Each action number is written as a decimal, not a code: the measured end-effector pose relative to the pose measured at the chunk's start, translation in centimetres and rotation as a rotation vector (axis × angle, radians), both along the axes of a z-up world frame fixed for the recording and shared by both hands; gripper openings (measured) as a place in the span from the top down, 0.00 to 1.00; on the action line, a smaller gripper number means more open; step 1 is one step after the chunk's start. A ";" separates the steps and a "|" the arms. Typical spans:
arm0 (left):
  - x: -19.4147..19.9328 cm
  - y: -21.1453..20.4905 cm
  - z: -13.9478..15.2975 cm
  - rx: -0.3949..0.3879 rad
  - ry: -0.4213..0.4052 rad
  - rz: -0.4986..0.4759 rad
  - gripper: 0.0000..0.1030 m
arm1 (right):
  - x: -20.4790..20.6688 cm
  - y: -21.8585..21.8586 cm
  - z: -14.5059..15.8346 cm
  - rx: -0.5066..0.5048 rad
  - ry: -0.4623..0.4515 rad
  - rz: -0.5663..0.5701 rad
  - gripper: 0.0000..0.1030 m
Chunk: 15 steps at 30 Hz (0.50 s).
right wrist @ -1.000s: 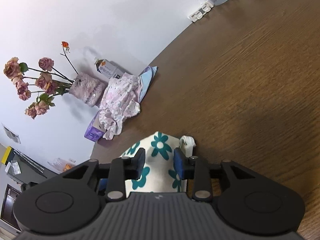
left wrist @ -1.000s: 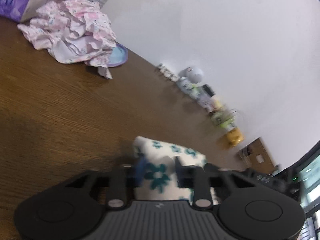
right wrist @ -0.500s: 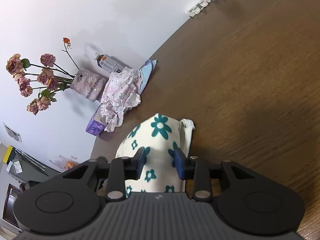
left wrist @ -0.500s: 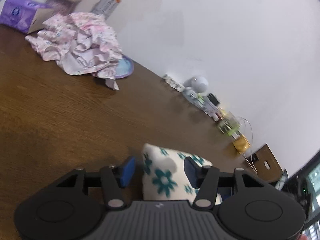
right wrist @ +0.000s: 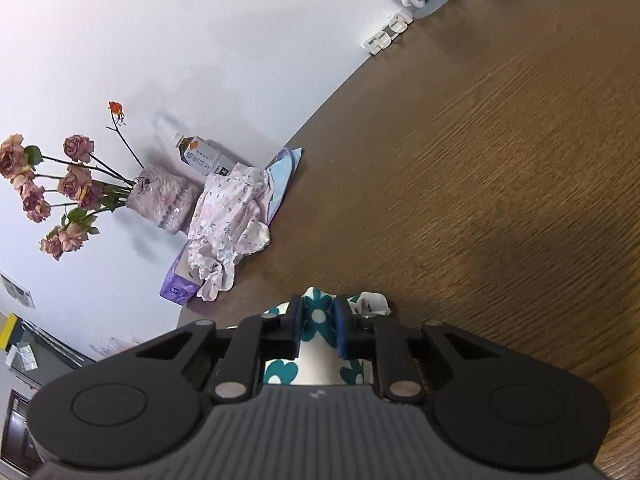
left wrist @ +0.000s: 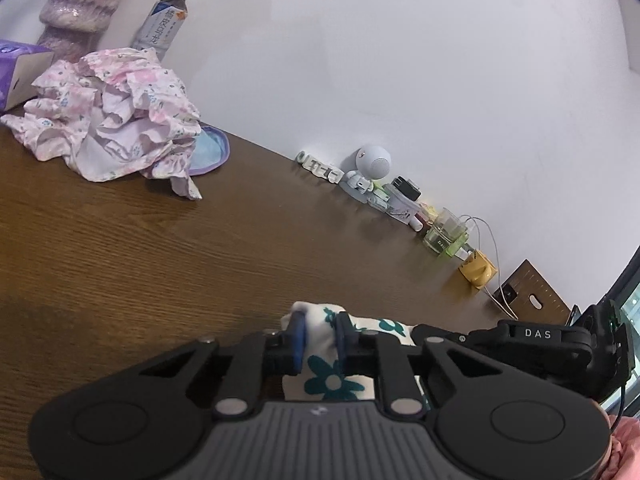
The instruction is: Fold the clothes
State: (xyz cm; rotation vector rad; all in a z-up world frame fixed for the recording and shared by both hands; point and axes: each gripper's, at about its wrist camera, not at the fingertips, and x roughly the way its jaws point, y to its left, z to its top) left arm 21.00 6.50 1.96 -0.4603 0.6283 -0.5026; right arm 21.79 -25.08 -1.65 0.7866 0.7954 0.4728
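low over the wooden table (left wrist: pixel 160 264), the left gripper (left wrist: pixel 318 334), apart half a second ago, now pinches the flowered garment (left wrist: pixel 332 380) alongside the right gripper (right wrist: pixel 317 322), probably readying a fold.

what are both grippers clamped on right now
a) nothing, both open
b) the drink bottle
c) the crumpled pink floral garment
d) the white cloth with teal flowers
d: the left gripper and the right gripper each have their blue pads pinched on the white cloth with teal flowers, while the pink garment lies crumpled far back by the wall.
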 end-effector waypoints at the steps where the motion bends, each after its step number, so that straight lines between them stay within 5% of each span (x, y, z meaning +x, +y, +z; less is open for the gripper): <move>1: 0.0 0.2 0.1 -0.012 0.006 0.005 0.67 | -0.1 -0.1 0.0 0.004 -0.002 -0.001 0.85; 2: 0.1 0.3 0.2 -0.023 0.012 0.010 0.57 | -0.2 -0.2 0.0 0.008 -0.004 -0.003 0.84; 5: 0.5 0.4 0.3 -0.022 0.021 0.019 0.57 | -0.4 -0.4 0.0 0.020 -0.011 -0.006 0.78; 6: 0.7 0.3 0.2 -0.015 0.027 0.018 0.59 | -0.4 -0.5 0.1 0.018 -0.014 -0.007 0.78; 8: 1.1 0.0 0.0 -0.002 0.037 0.018 0.82 | -0.3 -0.5 0.2 0.013 -0.013 -0.007 0.78; 15: 1.1 0.0 -0.2 0.002 0.007 0.018 0.89 | -0.1 -0.4 -0.1 0.011 -0.004 -0.009 0.82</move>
